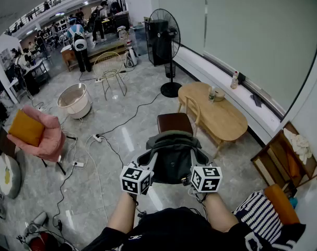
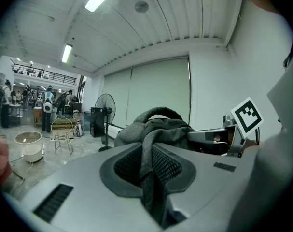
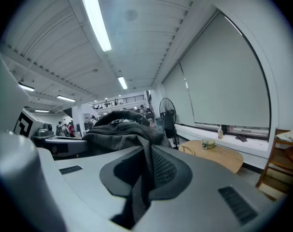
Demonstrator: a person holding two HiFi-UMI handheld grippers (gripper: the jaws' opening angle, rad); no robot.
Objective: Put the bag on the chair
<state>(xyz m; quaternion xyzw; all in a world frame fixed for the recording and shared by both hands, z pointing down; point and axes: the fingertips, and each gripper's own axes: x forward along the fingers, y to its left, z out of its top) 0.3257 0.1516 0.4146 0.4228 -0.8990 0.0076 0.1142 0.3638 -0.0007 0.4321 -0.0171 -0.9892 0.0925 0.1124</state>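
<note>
I hold a dark grey fabric bag (image 1: 171, 158) up in the air between both grippers. My left gripper (image 1: 149, 164) is shut on a fold of the bag's left side, and the cloth is pinched between its jaws (image 2: 148, 173) in the left gripper view. My right gripper (image 1: 194, 166) is shut on the bag's right side, with fabric (image 3: 144, 163) clamped in its jaws. The bag's top handle (image 2: 158, 111) arches upward. A chair with a brown seat (image 1: 174, 122) stands just beyond the bag, partly hidden by it.
An oval wooden table (image 1: 218, 114) with a jar and bottle stands right of the chair. A standing fan (image 1: 166, 41) is behind it. On the left are a pink armchair (image 1: 46, 137), floor cables (image 1: 95, 140), a white tub (image 1: 74, 101) and a wire chair (image 1: 110, 69). A wooden shelf (image 1: 286, 158) stands at the right.
</note>
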